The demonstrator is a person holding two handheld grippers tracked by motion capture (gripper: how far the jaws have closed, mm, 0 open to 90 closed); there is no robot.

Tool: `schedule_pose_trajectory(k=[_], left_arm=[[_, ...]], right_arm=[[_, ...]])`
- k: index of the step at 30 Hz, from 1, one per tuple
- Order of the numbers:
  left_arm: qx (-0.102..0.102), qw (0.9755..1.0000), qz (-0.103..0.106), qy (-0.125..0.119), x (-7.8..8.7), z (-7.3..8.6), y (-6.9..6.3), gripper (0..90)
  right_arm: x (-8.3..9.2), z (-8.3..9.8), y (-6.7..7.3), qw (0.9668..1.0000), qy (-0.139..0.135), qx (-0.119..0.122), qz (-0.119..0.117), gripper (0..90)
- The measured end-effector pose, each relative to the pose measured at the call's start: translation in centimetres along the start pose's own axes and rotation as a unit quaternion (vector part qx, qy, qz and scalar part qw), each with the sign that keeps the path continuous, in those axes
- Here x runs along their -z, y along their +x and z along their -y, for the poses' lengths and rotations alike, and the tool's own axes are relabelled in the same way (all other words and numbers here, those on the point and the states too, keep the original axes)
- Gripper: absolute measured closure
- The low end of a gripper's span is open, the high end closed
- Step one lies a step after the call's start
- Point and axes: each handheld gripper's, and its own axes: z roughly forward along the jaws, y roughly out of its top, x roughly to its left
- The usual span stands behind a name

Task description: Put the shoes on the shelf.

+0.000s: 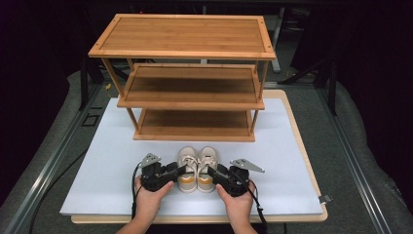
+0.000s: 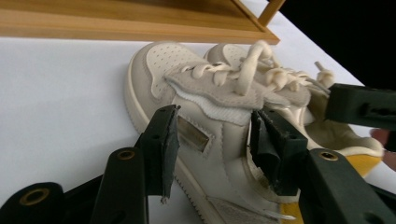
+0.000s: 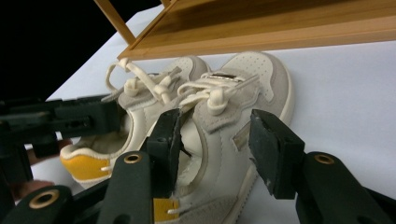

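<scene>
A pair of small cream shoes with yellow heel linings stands side by side on the white board (image 1: 97, 165), toes toward the wooden rack (image 1: 192, 105). My left gripper (image 1: 184, 170) (image 2: 215, 140) straddles the outer wall of the left shoe (image 1: 189, 157) (image 2: 187, 70), one jaw outside and one in the shoe's opening. It looks open, with slack around the wall. My right gripper (image 1: 210, 171) (image 3: 215, 140) straddles the outer wall of the right shoe (image 1: 208, 157) (image 3: 247, 74) the same way, also open. A hand holds each gripper near the board's front edge.
The three-shelf bamboo rack stands just beyond the shoes, its bottom shelf (image 1: 195, 124) bare and near their toes. The white board lies on a wooden base (image 1: 307, 151) over a grey table. Bare board stretches left and right of the hands.
</scene>
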Motion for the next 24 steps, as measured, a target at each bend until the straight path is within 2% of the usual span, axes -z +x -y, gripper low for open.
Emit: schedule_pose_trajectory(k=[2, 7, 10, 12, 15, 19, 24], left_arm=[[0.014, 0.9999, -0.003, -0.001, -0.2, 0.3, -0.1, 50.8], [0.020, 0.9994, -0.021, -0.018, -0.4, 0.8, -0.3, 48.0], [0.034, 0.9988, -0.017, -0.032, -0.6, 1.2, -0.3, 48.0], [0.036, 0.9985, -0.017, -0.037, -0.5, 1.4, -0.4, 49.4], [0.043, 0.9980, -0.015, -0.044, -0.6, 1.5, -0.3, 49.8], [0.045, 0.9978, -0.015, -0.047, -0.6, 1.6, -0.3, 50.1], [0.040, 0.9980, -0.022, -0.043, -0.6, 1.5, -0.5, 50.9]], right_arm=[[-0.1, 0.0, 0.1, 0.9999, -0.003, -0.011, 0.001, 52.4], [-0.5, 0.3, 0.2, 0.9998, -0.003, -0.010, 0.015, 52.1], [-0.7, 0.5, 0.2, 0.9996, 0.003, -0.020, 0.021, 53.0], [-0.8, 0.8, 0.2, 0.9994, 0.011, -0.021, 0.027, 54.9], [-0.9, 0.8, 0.2, 0.9990, 0.008, -0.028, 0.034, 56.2], [-1.1, 1.4, 0.7, 0.9981, -0.012, -0.033, 0.050, 55.9], [-1.2, 1.4, 0.7, 0.9980, -0.017, -0.033, 0.051, 53.8]])
